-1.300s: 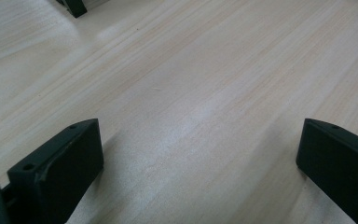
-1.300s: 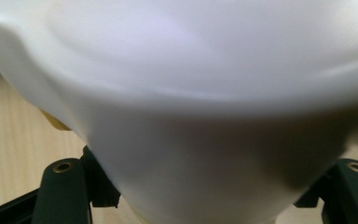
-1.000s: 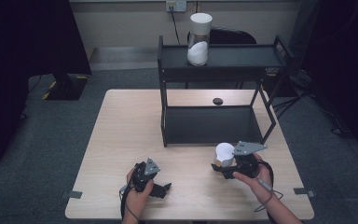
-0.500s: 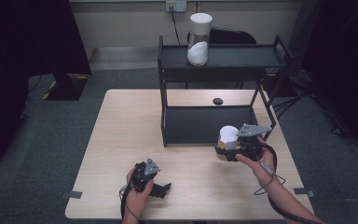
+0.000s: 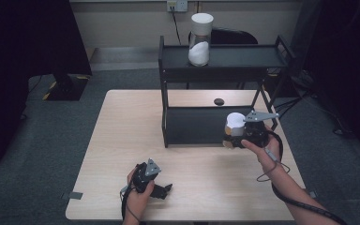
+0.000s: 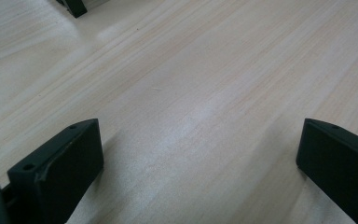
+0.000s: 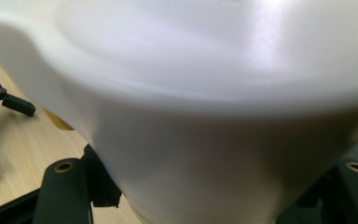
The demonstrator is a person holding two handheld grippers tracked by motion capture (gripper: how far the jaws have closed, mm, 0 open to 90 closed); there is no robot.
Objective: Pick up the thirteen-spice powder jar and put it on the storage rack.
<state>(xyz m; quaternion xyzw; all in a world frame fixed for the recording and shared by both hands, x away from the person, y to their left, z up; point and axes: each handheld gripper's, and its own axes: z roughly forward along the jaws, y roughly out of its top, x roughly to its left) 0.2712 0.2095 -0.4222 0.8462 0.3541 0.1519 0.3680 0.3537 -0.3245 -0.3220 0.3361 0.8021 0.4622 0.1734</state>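
My right gripper [image 5: 236, 135] is shut on a jar with a white lid [image 5: 236, 120], held off the table in front of the right end of the black shelf rack [image 5: 225, 57]. In the right gripper view the white lid [image 7: 205, 93] looms close and blurred between the two black jaws. A second jar [image 5: 200, 40], white-lidded and partly full of white powder, stands on the rack's top shelf. My left gripper [image 5: 163, 191] rests near the table's front edge, open. Its fingers [image 6: 60, 163] stand wide apart over bare wood.
The light wooden table [image 5: 122, 140] carries the two-level rack at its back right. A small black round thing [image 5: 219, 101] lies on the table behind the rack's lower shelf. Grey carpet surrounds the table; cables run on the floor at the right.
My right gripper has carried the white-lidded jar up and away from the person, toward the right front of the rack. The left gripper has stayed put.
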